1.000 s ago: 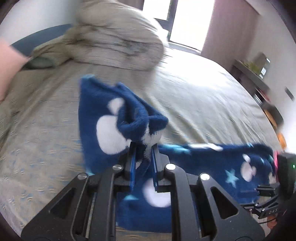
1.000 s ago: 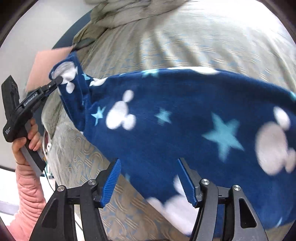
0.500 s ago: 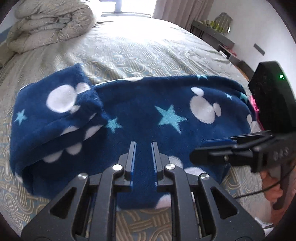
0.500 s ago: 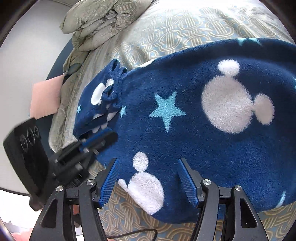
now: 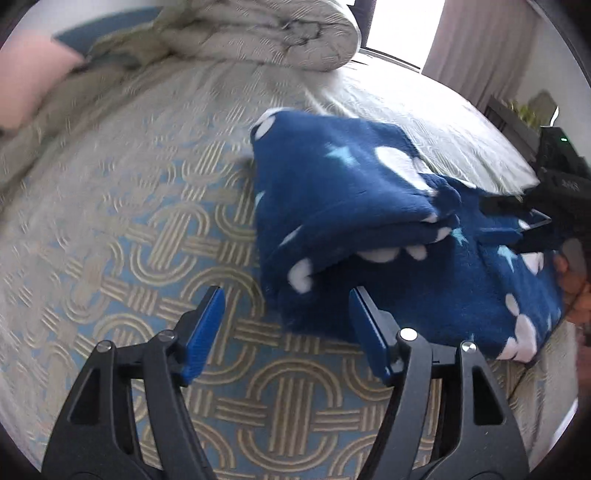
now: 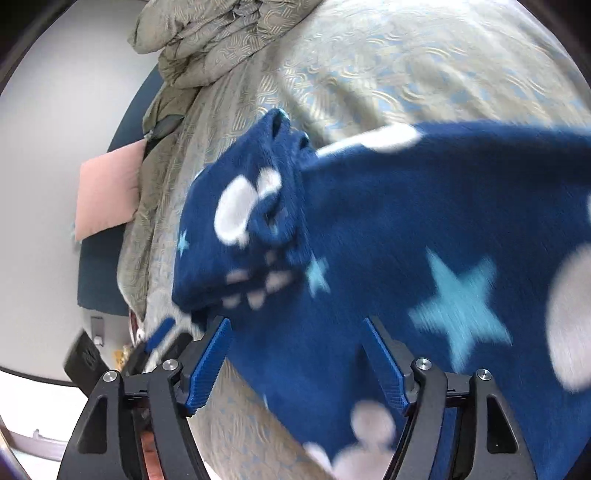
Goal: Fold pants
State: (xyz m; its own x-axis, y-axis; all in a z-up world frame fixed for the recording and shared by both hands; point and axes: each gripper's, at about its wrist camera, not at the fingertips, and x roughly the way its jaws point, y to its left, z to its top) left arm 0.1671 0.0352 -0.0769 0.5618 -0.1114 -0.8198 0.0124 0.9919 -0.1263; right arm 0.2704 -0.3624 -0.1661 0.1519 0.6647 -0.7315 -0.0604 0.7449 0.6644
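Observation:
The blue fleece pants [image 5: 369, 221] with white mouse heads and light blue stars lie folded over on the patterned bed cover [image 5: 147, 240]. One end is doubled back on top. My left gripper [image 5: 286, 332] is open and empty, just in front of the fold's near left corner. My right gripper [image 6: 295, 362] is open over the pants [image 6: 406, 240] near their front edge, holding nothing. The right gripper also shows at the right edge of the left wrist view [image 5: 554, 206], beside the pants.
A bunched grey duvet [image 5: 266, 33] lies at the head of the bed. A pink pillow [image 6: 107, 192] sits at the bed's left side against a dark blue headboard [image 6: 96, 273]. A window and curtains [image 5: 480, 48] are behind, with a shelf [image 5: 517, 118] at the right.
My left gripper has opened and let go of the pants end, which now lies folded over. It has pulled back to the left. My right gripper has stayed open.

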